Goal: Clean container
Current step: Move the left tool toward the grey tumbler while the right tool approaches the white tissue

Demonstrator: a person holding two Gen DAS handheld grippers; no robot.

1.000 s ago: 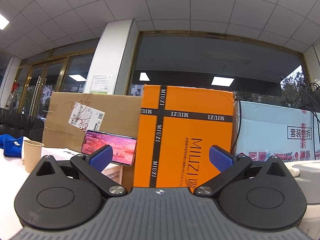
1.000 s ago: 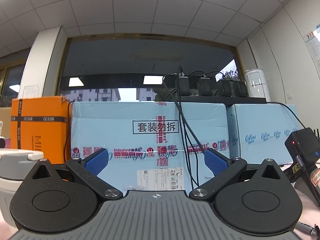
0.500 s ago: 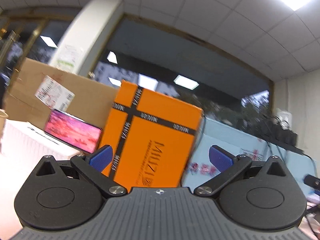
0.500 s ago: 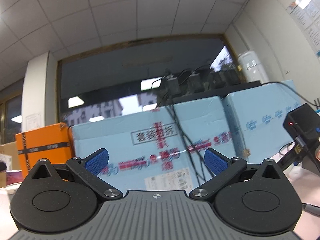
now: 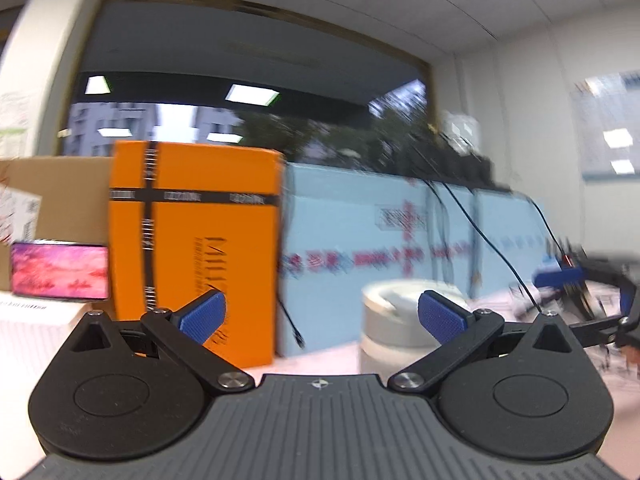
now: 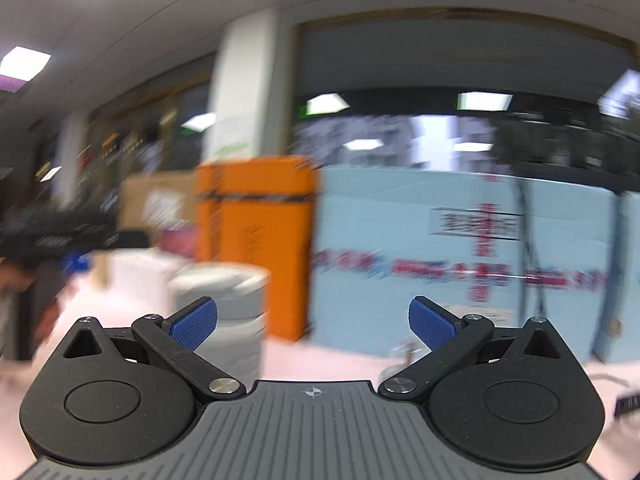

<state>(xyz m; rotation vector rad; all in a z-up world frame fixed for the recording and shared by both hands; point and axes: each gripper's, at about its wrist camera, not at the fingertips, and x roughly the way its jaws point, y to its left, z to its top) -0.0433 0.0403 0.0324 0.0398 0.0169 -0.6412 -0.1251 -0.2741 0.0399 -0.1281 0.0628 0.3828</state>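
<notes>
Both views are motion-blurred. The left claw (image 5: 320, 316) has its blue-padded fingers spread apart, holding nothing. A round pale grey lidded container (image 5: 394, 320) stands on the pinkish bench (image 5: 320, 356) just ahead, behind its right finger. The right claw (image 6: 313, 322) is also spread and empty, the container (image 6: 236, 300) behind its left finger, beside a tall orange box (image 6: 276, 240)

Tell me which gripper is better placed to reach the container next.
Left, though only narrowly. The container lies just behind the left gripper's inner finger, close ahead. The right gripper sees it behind its finger too, but aims past it at the blue box. Both are open; blur limits certainty.
</notes>
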